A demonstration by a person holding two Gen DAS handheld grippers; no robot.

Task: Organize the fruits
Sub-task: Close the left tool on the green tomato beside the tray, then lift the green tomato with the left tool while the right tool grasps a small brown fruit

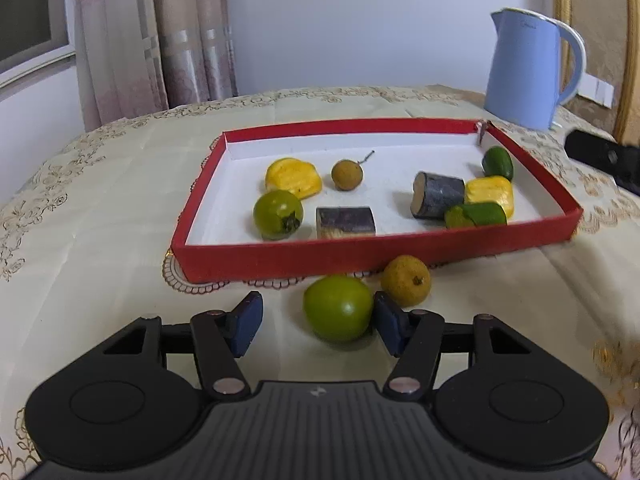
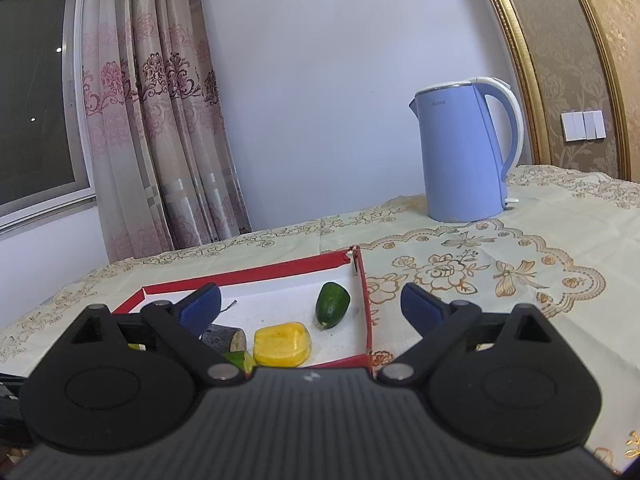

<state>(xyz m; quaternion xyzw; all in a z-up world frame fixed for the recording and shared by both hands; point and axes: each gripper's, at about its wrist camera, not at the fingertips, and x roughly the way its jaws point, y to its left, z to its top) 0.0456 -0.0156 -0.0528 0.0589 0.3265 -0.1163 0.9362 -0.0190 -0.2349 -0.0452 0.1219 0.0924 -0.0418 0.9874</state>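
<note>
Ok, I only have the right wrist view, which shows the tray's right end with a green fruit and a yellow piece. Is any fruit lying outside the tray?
Observer: Yes, two lie on the tablecloth before the red tray's near wall: a round green fruit and a tan longan.
Operator: Is the left gripper on either?
Observer: The left gripper straddles the round green fruit. One pad touches it and the other stands clear, so there is no grip yet.
Operator: And the tray's left half?
Observer: It holds a yellow piece, a stemmed longan, a second green fruit and a dark cane piece.
</note>
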